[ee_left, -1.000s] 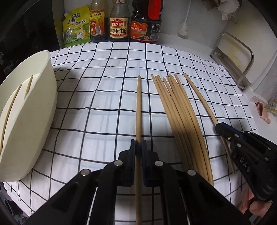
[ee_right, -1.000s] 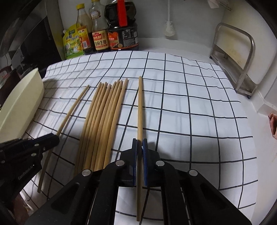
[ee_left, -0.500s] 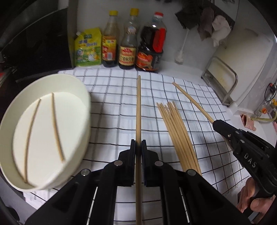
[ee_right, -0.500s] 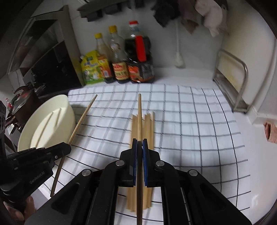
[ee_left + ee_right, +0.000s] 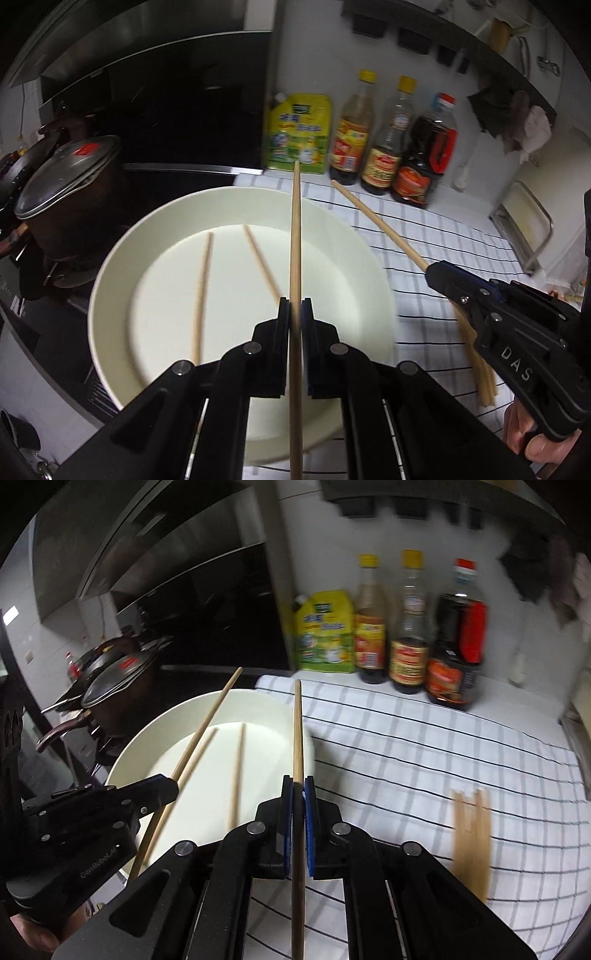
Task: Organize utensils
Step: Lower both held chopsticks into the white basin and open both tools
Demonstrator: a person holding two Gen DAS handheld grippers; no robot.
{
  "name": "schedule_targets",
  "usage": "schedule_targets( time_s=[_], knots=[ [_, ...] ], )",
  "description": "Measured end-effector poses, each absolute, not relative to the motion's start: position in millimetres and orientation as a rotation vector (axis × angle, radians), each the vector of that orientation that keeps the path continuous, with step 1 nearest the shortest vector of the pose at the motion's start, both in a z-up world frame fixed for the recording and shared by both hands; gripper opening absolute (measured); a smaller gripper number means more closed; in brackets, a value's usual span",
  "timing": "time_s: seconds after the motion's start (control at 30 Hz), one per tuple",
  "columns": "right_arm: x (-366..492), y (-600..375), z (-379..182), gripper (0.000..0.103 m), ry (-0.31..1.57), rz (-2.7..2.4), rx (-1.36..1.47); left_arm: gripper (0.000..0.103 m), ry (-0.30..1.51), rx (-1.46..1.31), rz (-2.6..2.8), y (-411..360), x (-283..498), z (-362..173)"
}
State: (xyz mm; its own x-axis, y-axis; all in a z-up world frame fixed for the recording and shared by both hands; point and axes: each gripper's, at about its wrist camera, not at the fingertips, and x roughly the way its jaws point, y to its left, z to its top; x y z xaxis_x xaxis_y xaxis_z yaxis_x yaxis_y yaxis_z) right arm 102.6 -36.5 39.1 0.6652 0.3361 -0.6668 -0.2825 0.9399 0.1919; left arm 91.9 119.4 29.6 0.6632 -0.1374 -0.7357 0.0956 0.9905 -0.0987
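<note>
My left gripper [image 5: 294, 312] is clamped on a chopstick [image 5: 295, 236] that points to 12 o'clock above the plate [image 5: 110, 295]. Two more chopsticks [image 5: 201, 291] lie flat in the plate. My right gripper [image 5: 298, 790] is likewise closed on its own chopstick [image 5: 297, 731], which hangs over the plate's rim at 3 o'clock. The bundle [image 5: 472, 834] lies on the checked cloth [image 5: 424, 746] at 4 o'clock, blurred, so I can't count it. Bottles [image 5: 380, 147] stand at 1 o'clock.

Bottles [image 5: 384, 133] wall the cloth's far edge; a pot [image 5: 66, 192] flanks the bowl [image 5: 110, 280].
</note>
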Motion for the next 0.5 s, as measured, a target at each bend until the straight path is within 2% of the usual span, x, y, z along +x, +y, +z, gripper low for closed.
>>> schedule_targets(
  time_s=[0.23, 0.5],
  knots=[
    [138, 25, 9, 0.006, 0.865, 0.430, 0.050, 0.007, 0.886, -0.069, -0.043, 163, 112, 5],
    [155, 43, -14, 0.006, 0.935, 0.424, 0.040, 0.007, 0.944, -0.070, -0.024, 174, 126, -21]
  ],
)
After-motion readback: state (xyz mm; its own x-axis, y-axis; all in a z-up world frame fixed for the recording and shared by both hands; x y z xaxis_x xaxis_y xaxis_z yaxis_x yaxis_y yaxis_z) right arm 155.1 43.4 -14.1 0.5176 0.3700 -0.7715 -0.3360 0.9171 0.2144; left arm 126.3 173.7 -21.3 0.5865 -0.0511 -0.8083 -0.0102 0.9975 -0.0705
